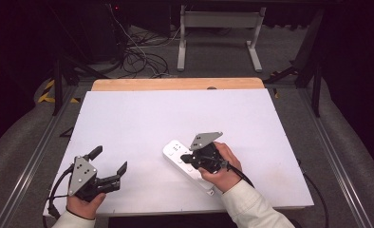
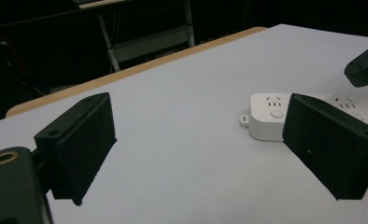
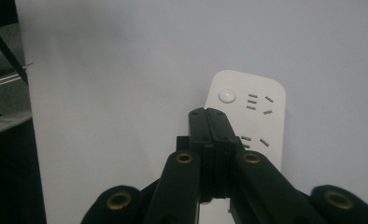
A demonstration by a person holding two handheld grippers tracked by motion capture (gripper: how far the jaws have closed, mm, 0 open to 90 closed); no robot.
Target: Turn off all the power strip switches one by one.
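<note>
The two black jaws of the right gripper (image 3: 210,122) are being pressed flat against each other, with nothing seen between them, and their tips are being held over the white plastic power strip (image 3: 250,116), just short of its round button and first set of sockets; whether the tips are touching the strip's face cannot be told. In the high view the right gripper (image 1: 187,156) is being carried in the person's right hand (image 1: 225,166), a grey three-cornered plate is being borne on top of it, and a black cable is being trailed back along the white sleeve. The power strip (image 1: 175,153) is being left lying flat on the white rectangular table top (image 1: 175,114), in its near right part, set at a slant with its button end pointing away from the person. The black jaws of the left gripper (image 1: 110,161) are being held wide apart and empty, just above the table's near left corner, in the person's left hand (image 1: 85,204). In the left gripper view the power strip (image 2: 271,114) is being seen lying well beyond the spread jaws, partly hidden behind one of them, with its small hanging tab toward the bare surface. A light wooden board edge (image 1: 175,84) is being shown along the table's far side.
</note>
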